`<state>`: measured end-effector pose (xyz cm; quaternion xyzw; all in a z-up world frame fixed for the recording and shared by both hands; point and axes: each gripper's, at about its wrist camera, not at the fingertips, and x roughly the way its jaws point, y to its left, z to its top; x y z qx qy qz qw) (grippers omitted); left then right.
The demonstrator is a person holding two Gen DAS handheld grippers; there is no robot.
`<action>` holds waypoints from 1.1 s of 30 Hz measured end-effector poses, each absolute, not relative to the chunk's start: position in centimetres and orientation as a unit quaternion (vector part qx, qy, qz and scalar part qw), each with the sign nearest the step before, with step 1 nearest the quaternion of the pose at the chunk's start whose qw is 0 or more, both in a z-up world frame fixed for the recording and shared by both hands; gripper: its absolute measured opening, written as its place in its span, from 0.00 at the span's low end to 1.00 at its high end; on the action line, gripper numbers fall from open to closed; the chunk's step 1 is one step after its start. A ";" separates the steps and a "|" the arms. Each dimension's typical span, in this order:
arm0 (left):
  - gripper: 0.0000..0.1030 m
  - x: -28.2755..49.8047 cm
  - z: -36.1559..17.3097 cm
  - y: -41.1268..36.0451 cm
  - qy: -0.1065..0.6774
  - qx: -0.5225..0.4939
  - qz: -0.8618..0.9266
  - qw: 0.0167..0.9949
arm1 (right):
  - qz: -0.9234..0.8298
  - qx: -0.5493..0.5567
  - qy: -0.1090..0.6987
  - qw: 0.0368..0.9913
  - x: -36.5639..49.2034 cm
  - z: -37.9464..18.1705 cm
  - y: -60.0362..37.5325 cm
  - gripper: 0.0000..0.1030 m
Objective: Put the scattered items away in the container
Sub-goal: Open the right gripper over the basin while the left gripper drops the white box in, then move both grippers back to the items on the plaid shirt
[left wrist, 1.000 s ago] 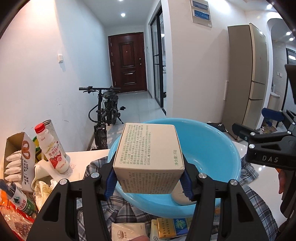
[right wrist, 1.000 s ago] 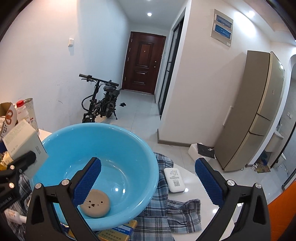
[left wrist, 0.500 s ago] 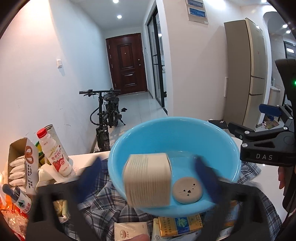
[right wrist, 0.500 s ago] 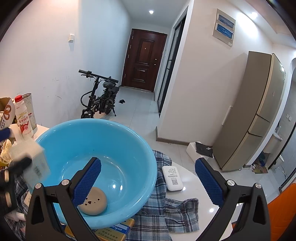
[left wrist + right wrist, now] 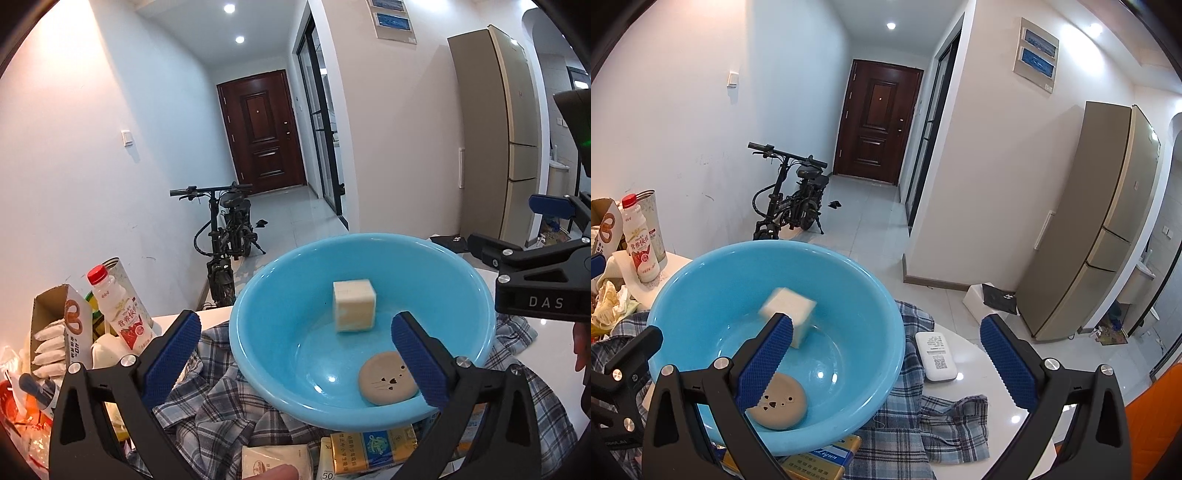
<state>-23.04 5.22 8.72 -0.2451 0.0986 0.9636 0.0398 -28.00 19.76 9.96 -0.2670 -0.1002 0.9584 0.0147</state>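
Surface (image 5: 975, 354): white, glossy, largely draped by plaid shirt (image 5: 221, 417). Blue basin (image 5: 476, 288): the container, set on the shirt, holding two items. Left claw (image 5: 295, 358): spread wide, empty, hovering at the near rim of the basin. Right claw (image 5: 882, 363): spread wide, empty, poised over the basin's right rim. Milk drink bottle (image 5: 118, 310): red cap, upright at far left among snack clutter. Gold carton (image 5: 373, 452): flat, tucked under the basin's near edge, beside a pale packet (image 5: 275, 463). White device with QR label (image 5: 936, 356): flat on the surface, just right of the basin, touching the shirt's edge. Cream box (image 5: 354, 310): inside the basin, tilted, blurred in the right view, apparently not yet settled. Round tan case with face print (image 5: 388, 382): inside the basin, near wall. Step judged: release complete, next pick pending. Best handled by lifting clear of the rim, then descending squarely on the white device or carton, closing across the narrow sides; sliding the carton out first advised, basin resting over it.
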 end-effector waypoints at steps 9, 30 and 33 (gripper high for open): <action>1.00 -21.3 10.3 4.6 0.092 -0.229 0.968 0.038 | 0.966 -0.243 -0.089 -0.010 -25.9 11.7 18.6 1.00; 1.00 -9.5 6.9 2.7 0.074 -0.271 0.959 0.039 | 0.945 -0.323 -0.047 -0.032 -8.7 2.8 21.2 1.00; 1.00 -8.5 6.0 2.2 0.055 -0.282 0.957 0.042 | 0.938 -0.343 -0.042 -0.035 -7.7 1.0 20.7 1.00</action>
